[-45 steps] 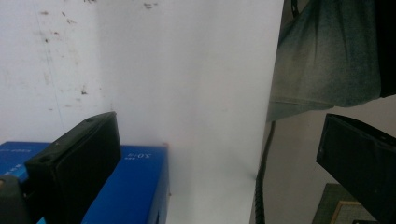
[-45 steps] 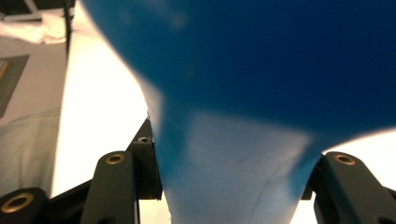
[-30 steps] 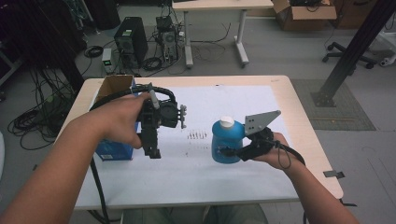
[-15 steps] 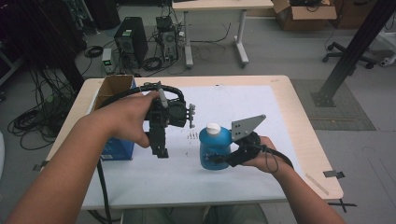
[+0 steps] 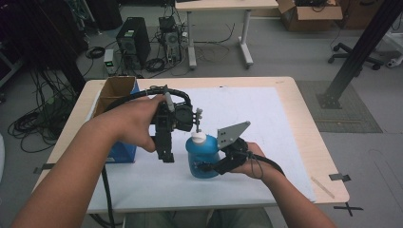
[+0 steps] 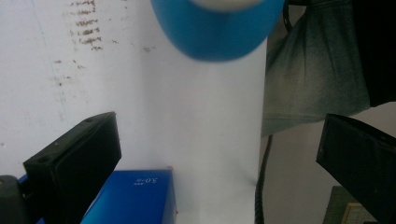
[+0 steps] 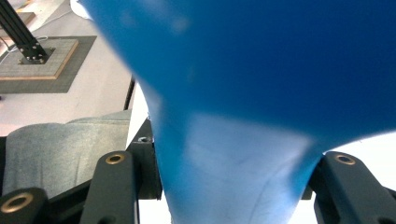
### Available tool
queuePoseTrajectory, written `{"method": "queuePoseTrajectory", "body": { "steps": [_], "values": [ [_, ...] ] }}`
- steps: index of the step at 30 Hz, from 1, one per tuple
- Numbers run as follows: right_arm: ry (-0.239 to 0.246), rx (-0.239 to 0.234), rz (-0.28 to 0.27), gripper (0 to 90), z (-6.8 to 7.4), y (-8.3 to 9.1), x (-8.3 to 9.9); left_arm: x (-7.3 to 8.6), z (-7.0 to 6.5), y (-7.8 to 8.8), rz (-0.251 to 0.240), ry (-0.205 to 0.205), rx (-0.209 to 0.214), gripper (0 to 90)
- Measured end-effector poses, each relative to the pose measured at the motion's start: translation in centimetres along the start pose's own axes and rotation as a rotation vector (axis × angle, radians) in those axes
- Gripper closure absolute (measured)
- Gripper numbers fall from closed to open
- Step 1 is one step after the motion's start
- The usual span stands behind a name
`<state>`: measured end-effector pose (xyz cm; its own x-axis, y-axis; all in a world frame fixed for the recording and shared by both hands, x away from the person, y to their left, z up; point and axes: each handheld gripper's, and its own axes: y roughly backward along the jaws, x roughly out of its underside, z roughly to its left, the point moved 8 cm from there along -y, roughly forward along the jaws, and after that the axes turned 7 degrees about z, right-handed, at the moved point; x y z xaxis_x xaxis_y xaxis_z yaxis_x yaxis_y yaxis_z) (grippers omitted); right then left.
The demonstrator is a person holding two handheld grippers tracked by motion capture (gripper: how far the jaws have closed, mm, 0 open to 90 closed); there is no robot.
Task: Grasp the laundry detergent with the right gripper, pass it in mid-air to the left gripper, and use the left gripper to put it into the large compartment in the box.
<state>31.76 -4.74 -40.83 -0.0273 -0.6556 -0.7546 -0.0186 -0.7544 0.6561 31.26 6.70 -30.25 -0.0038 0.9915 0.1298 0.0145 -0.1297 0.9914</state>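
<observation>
Two hand-held grippers work close together above the desk (image 5: pixel 294 142), and the relation between them decides the coming move. The right hand-held gripper (image 5: pixel 209 167) has its jaws pressed on the body of the blue bottle (image 5: pixel 202 159); in the right gripper view the blue wall (image 7: pixel 243 140) sits squeezed between the two black jaws. The bottle stands upright, so its long axis is vertical, and its white cap (image 5: pixel 198 138) points up. It is near the middle of the white sheet, on the side closer to the person; I cannot tell if its base touches the sheet or hangs just above it.

The left hand-held gripper (image 5: pixel 196 124) is just beside and slightly above the cap, on the far-left side of it in the high view. Its jaws stand wide apart with nothing between them; in the left gripper view the bottle (image 6: pixel 217 30) lies ahead of the jaws, at the top of the picture, not yet inside the gap. The blue box (image 5: pixel 121 153) stays at the left edge of the desk.

My judgement is that the left gripper is the one that must come to the cap, probably to take it and turn it, while the right one holds the bottle steady. For this the open jaws need to line up with the vertical axis of the bottle, so that the cap comes between them.
</observation>
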Motion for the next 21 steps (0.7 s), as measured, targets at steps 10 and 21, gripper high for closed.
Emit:
{"method": "queuePoseTrajectory", "body": {
  "steps": [10,21],
  "values": [
    [0.002,0.002,0.010,45.3,0.1,-1.5,-0.7,-0.6,-0.2,-0.4,-0.006,-0.010,0.003,0.2],
    [0.004,-0.003,0.010,45.2,0.4,-2.6,-1.5,-0.9,-0.4,-0.6,-0.001,-0.014,-0.002,0.2]
  ]
}}
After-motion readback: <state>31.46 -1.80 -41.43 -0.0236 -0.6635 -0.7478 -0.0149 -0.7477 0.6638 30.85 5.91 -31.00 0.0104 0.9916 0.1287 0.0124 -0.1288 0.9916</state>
